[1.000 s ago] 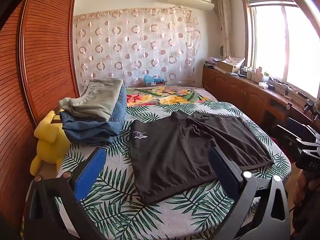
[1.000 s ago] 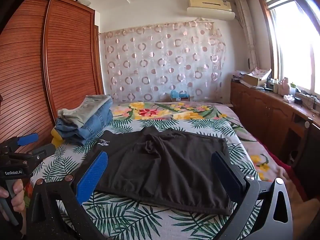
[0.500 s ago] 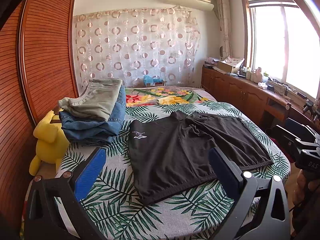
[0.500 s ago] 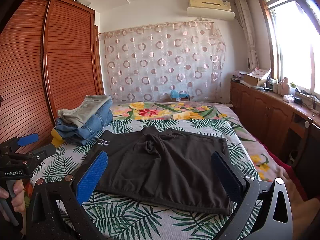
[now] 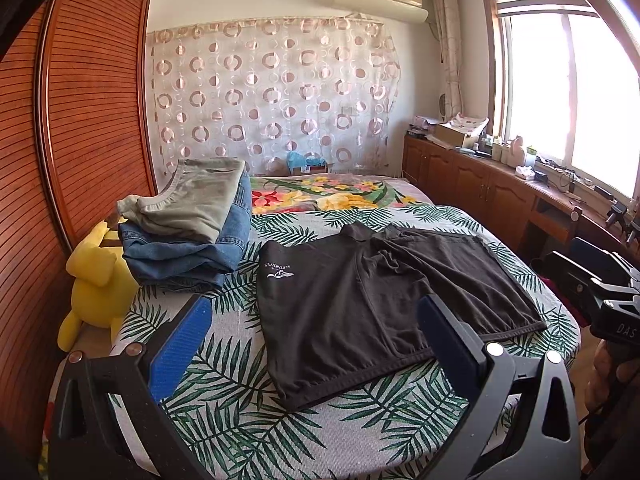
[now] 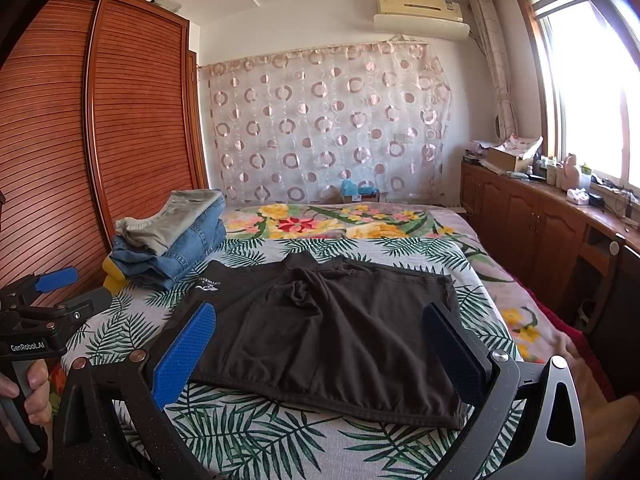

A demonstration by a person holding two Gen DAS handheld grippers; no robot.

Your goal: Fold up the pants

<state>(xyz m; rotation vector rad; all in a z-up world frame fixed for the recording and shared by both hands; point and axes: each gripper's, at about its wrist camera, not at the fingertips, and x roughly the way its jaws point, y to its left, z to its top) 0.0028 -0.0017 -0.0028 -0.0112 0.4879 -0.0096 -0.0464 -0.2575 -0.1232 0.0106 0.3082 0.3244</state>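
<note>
Dark shorts (image 5: 372, 304) (image 6: 332, 328) lie spread flat on the leaf-print bed cover, waistband toward me, a small white logo on the left leg. My left gripper (image 5: 312, 340) hovers open above the near edge of the bed, short of the waistband, with nothing between its blue pads. My right gripper (image 6: 320, 344) is likewise open and empty over the near hem of the shorts. Each gripper also shows in the other's view: the left one (image 6: 56, 292) at the far left, held by a hand, and the right one (image 5: 600, 284) at the far right.
A stack of folded jeans and grey-green pants (image 5: 188, 224) (image 6: 172, 236) sits at the bed's left side, a yellow plush toy (image 5: 96, 280) beside it. A wooden wardrobe (image 5: 80, 120) stands left; low cabinets (image 6: 540, 224) line the right wall under the window.
</note>
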